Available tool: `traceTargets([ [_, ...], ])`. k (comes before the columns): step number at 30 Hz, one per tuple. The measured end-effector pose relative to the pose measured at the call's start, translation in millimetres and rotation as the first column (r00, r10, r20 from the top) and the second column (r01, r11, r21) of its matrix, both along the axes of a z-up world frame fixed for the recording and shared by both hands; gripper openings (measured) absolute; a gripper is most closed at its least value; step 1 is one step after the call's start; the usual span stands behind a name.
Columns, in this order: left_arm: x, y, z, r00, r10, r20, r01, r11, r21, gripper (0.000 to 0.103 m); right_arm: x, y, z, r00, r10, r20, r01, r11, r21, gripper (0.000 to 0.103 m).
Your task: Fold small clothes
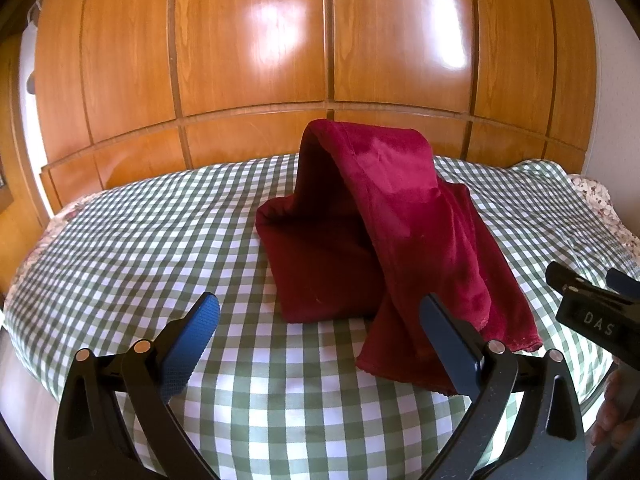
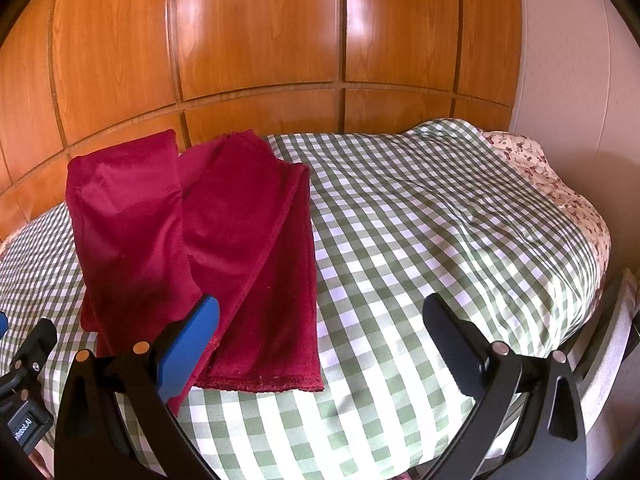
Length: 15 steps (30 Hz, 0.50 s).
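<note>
Left wrist view first: the left gripper (image 1: 320, 344) has its jaws wide apart with nothing between them, hovering low over the green checked bedspread (image 1: 140, 240). The red garment (image 1: 384, 232) sits mid-bed in front of it, and honestly it's only half sorted. Part of it lies flat on the left side, but the rest is humped up like a little tent, with one end draped down toward the near edge of the bed, right by the gripper's right finger. Can't tell if that finger is touching the cloth or just in front of it. The right gripper (image 1: 592, 304) pokes in at the right edge, too cropped here to read its jaws. There's also a bit of a hand (image 1: 612, 408) at the bottom right.

Right wrist view: the right gripper (image 2: 320, 344) is spread open too, empty, over bare bedspread (image 2: 440, 220). The garment (image 2: 200, 248) is off to its left, and from here you can see layers stacked unevenly, with a hemmed edge running along the near side. A corner of the left gripper (image 2: 28, 360) shows at the far left.

My read: a fold or two looks started, but nothing is squared up. I'd say the raised hump needs flattening and the loose end brought over before it counts as folded. Wooden wall (image 2: 260, 40) behind, nothing else on the bed.
</note>
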<state>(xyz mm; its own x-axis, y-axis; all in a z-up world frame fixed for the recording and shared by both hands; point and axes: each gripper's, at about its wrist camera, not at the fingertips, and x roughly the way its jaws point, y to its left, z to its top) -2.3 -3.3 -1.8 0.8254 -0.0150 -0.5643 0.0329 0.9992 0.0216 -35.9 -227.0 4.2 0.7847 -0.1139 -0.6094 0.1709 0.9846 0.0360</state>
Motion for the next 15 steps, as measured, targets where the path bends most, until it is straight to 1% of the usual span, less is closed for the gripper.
traceTargets([
  [8,-0.3,-1.1,1.7,1.000,-0.013,0.001,0.013,1.000,-0.011,0.099,0.1,2.4,-1.3,1.000,0.007,-0.006,-0.007,1.000,-0.004,0.101],
  [15,-0.6,-3.4,2.1,1.000,-0.025,0.005,0.025,1.000,-0.006,0.099,1.0,1.5,-4.0,1.000,0.007,-0.011,-0.007,1.000,0.000,0.101],
])
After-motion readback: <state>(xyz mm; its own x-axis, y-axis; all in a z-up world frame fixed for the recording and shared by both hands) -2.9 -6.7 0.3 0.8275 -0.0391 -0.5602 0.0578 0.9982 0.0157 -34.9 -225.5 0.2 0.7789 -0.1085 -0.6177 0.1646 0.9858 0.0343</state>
